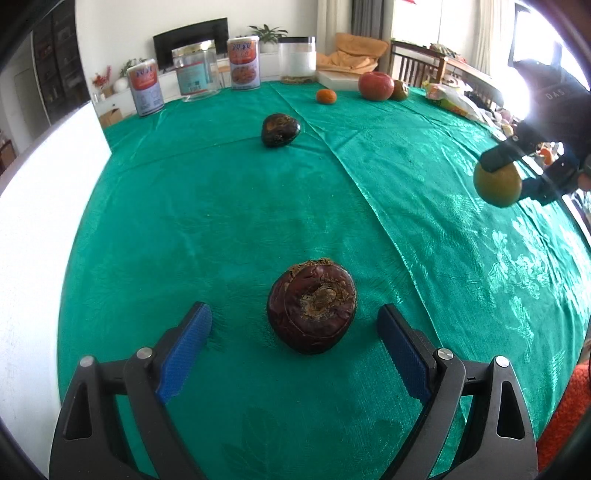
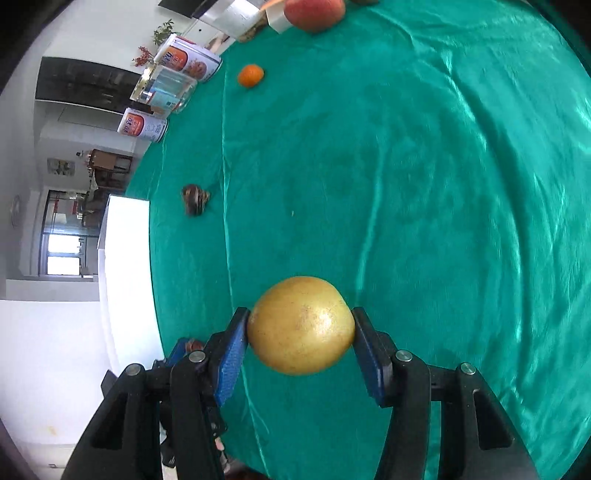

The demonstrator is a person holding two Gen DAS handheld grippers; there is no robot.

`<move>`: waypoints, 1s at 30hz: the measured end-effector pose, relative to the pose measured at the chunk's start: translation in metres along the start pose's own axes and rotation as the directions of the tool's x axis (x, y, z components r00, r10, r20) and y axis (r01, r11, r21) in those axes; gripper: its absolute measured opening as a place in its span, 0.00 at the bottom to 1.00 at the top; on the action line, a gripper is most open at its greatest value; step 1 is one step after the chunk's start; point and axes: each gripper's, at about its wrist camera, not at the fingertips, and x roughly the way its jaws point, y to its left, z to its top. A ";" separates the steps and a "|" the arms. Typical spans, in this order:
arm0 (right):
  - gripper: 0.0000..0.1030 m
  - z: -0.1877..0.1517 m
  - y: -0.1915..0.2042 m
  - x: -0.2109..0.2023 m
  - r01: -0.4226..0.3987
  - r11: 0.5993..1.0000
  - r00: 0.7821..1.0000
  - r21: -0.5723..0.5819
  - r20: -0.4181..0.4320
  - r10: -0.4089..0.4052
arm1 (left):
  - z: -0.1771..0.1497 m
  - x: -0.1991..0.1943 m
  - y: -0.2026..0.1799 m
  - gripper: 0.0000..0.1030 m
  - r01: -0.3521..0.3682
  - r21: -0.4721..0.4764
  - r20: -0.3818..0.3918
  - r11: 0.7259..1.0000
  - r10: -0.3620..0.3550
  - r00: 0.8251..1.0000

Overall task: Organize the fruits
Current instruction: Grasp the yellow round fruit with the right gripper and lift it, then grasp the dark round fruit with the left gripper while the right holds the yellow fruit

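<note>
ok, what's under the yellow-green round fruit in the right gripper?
Only green patterned tablecloth below the yellow-green round fruit; it hangs clear, clamped between blue-padded fingers. The cloth directly beneath is hidden.

White walls (image 1: 110, 29) stand far beyond the claw; a dark television (image 1: 190, 40), wooden chairs (image 1: 417, 64), and bright curtained windows (image 1: 454, 22) give daylight

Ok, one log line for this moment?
right gripper: shut on yellow pear, lifted | left gripper: open, fingers flanking dark water chestnut
</note>
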 end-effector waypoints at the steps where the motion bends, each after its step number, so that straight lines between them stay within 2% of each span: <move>1: 0.53 -0.003 -0.004 0.001 0.002 1.000 1.000 0.009 -0.002 -0.002 | 0.000 0.000 0.000 0.90 0.000 0.000 0.000 1.000 0.000 1.000; 4: 0.53 -0.007 -0.020 0.001 0.032 0.998 0.999 0.048 0.028 -0.033 | 0.000 0.000 0.000 0.90 0.000 0.000 0.000 1.000 0.000 1.000; 7: 0.54 -0.008 -0.034 -0.005 -0.020 0.996 0.996 0.092 0.088 0.012 | 0.000 0.000 0.000 0.90 0.000 0.000 0.000 1.000 0.000 1.000; 13: 0.54 -0.010 -0.043 -0.019 0.006 0.995 0.982 0.103 0.186 -0.025 | 0.000 0.000 0.000 0.90 0.000 0.000 0.000 1.000 0.000 1.000; 17: 0.55 -0.011 -0.054 -0.029 -0.014 0.993 0.969 0.118 0.247 -0.016 | 0.000 0.000 0.000 0.90 0.004 -0.003 0.001 1.000 -0.004 1.000; 19: 0.56 -0.013 -0.053 -0.030 0.001 0.995 0.962 0.101 0.271 -0.029 | -0.001 -0.001 0.003 0.90 0.027 -0.005 0.004 1.000 -0.027 1.000; 21: 0.61 -0.017 -0.047 -0.032 0.036 0.997 0.952 0.064 0.301 -0.053 | -0.004 -0.006 0.008 0.90 0.070 -0.009 0.001 0.998 -0.070 0.998; 22: 0.64 -0.021 -0.044 -0.034 0.052 0.997 0.947 0.048 0.316 -0.064 | -0.007 -0.009 0.011 0.90 0.089 -0.014 -0.005 0.996 -0.089 0.996; 23: 0.72 -0.026 -0.042 -0.037 0.072 0.997 0.939 0.037 0.335 -0.080 | -0.009 -0.013 0.014 0.90 0.109 -0.018 -0.012 0.994 -0.109 0.994; 24: 0.78 -0.032 -0.040 -0.040 0.092 0.996 0.927 0.024 0.363 -0.094 | -0.013 -0.016 0.017 0.89 0.125 -0.022 -0.017 0.992 -0.126 0.992; 26: 0.83 -0.048 -0.036 -0.049 0.148 0.989 0.898 -0.023 0.423 -0.125 | -0.018 -0.022 0.022 0.89 0.146 -0.031 -0.029 0.989 -0.147 0.989; 28: 0.84 -0.065 -0.028 -0.052 0.254 0.963 0.867 -0.093 0.464 -0.184 | -0.021 -0.026 0.023 0.89 0.152 -0.042 -0.035 0.987 -0.154 0.988; 30: 0.85 -0.083 -0.023 -0.050 0.373 0.915 0.836 -0.152 0.484 -0.260 | -0.019 -0.027 0.019 0.89 0.155 -0.039 -0.031 0.987 -0.156 0.987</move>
